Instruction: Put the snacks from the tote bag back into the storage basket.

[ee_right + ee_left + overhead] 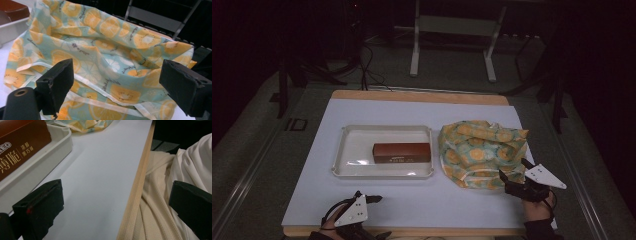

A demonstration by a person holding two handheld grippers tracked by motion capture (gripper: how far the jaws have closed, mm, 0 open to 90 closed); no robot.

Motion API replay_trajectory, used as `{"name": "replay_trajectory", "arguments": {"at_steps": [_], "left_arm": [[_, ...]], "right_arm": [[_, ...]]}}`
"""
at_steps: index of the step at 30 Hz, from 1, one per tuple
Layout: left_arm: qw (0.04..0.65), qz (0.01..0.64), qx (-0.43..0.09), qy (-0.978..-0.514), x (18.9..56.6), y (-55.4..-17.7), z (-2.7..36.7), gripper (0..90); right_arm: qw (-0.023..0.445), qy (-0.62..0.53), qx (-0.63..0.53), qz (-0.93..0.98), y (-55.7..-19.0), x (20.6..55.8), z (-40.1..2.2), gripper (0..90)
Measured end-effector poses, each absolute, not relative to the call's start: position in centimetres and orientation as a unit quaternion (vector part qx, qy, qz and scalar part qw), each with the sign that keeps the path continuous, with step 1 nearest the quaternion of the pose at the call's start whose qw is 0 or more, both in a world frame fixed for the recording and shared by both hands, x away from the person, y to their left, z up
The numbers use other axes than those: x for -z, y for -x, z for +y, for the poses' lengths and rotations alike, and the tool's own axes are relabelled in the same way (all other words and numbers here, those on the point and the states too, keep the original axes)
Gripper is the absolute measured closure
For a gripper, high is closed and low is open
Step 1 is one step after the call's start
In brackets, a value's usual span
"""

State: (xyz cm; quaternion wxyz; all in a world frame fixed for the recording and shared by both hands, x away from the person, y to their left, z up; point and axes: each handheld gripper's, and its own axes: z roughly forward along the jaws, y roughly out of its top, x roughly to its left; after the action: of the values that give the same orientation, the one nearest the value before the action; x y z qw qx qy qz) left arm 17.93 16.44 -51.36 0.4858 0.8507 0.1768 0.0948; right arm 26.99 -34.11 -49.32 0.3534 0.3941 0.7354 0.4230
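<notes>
**Citrus-print bag waiting to be picked up, right tool closing in**

Orange-slice-patterned fabric on a pale teal ground is lying crumpled as a soft bag (482, 152) on the white surface (412, 200), just to the right of the tray (343, 150). That shallow white tray is the landmark: inside it, toward its right end, a long brown snack box (402, 152) is lying flat.

The right tool (512, 170) is hovering at the bag's near right edge, on the far side of the bag from the tray, with its jaws standing wide apart. In the right gripper view the bag (105, 65) is lying between and beyond those jaws, a pale hem or strap band (85, 80) crossing the cloth near the bottom; neither jaw appears to be touching the fabric.

The left tool (374, 215) is resting nearer the person than the tray, close to the surface's front edge, jaws likewise apart and holding nothing. The left gripper view is looking along the bare surface, with the tray wall (37, 162) and the box (20, 147) at its left and the person's light clothing (175, 182) beyond the wooden edge.

Judging from this, the step in hand is the approach to the bag, probably to open it for the box. The next move is calling for the right tool to lower onto a fold or the hem and pinch a single layer, so the mouth lifts rather than the whole bag dragging toward the tray.
</notes>
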Motion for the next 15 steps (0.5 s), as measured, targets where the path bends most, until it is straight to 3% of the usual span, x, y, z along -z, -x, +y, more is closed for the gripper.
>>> {"name": "replay_trajectory", "arguments": {"at_steps": [15], "left_arm": [[0.486,0.176,-0.095,-0.851,51.35,-17.92,16.42,0.0]], "right_arm": [[0.355,-0.361,-0.448,0.737,-26.17,49.53,-34.17,12.0]]}}
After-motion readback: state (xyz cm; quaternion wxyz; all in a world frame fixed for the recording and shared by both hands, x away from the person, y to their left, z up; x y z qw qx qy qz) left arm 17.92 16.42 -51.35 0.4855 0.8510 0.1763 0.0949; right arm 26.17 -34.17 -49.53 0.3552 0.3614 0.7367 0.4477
